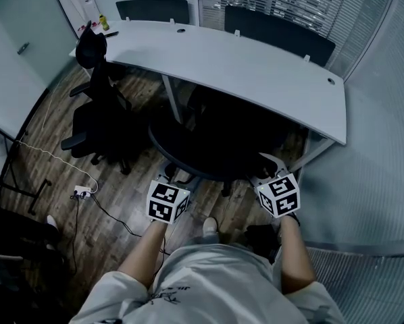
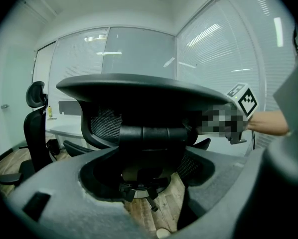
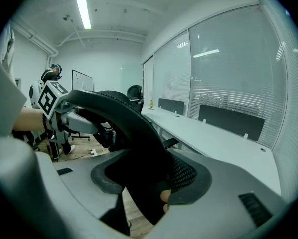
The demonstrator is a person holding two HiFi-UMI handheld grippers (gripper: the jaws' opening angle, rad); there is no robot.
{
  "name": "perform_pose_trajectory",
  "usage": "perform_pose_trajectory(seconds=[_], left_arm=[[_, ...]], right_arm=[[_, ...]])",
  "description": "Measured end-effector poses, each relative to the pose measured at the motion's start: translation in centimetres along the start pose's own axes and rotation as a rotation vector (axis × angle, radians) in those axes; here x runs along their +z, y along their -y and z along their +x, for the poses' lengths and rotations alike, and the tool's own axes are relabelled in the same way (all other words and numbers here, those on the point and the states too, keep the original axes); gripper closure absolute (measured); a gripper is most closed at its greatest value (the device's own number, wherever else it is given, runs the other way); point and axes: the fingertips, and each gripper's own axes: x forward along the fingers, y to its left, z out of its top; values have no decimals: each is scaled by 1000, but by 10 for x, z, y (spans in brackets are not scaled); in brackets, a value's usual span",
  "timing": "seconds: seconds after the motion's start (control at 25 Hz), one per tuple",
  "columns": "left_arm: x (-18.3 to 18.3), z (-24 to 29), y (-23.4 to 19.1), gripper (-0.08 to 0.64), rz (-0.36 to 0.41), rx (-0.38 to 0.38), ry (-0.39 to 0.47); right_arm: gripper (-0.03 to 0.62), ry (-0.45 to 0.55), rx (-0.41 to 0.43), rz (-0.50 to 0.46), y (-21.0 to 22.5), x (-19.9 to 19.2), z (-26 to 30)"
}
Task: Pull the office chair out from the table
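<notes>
Right gripper view, right claw clamping office chair, head view hides grip

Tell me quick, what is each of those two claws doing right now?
Left gripper: closed on the back rim of the office chair.
Right gripper: closed on the same rim, at its other end.

The small print on the person's shirt is unreadable
</notes>
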Motion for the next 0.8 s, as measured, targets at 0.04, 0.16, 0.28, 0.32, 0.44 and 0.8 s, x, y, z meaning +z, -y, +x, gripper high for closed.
perform_pose_trajectory(seconds=[0.04, 0.16, 0.28, 0.32, 0.44, 0.8], left_arm=[[-1, -4, 2, 239, -1, 2, 0], [-6, -15, 9, 239, 0, 1, -1], [-9, -25, 14, 239, 4, -2, -4], [-10, -28, 16, 239, 3, -2, -3], [-18, -37, 24, 239, -3, -1, 2], [-31, -74, 44, 239, -16, 38, 21]], right_arm=[[390, 1, 1, 0, -3, -1, -3], [391, 2, 8, 1, -13, -5, -12], [391, 4, 13, 6, -22, -8, -20], [391, 4, 13, 6, -24, -8, -22], [391, 2, 9, -2, -33, -14, -31], [390, 13, 34, -12, -62, -23, -57]])
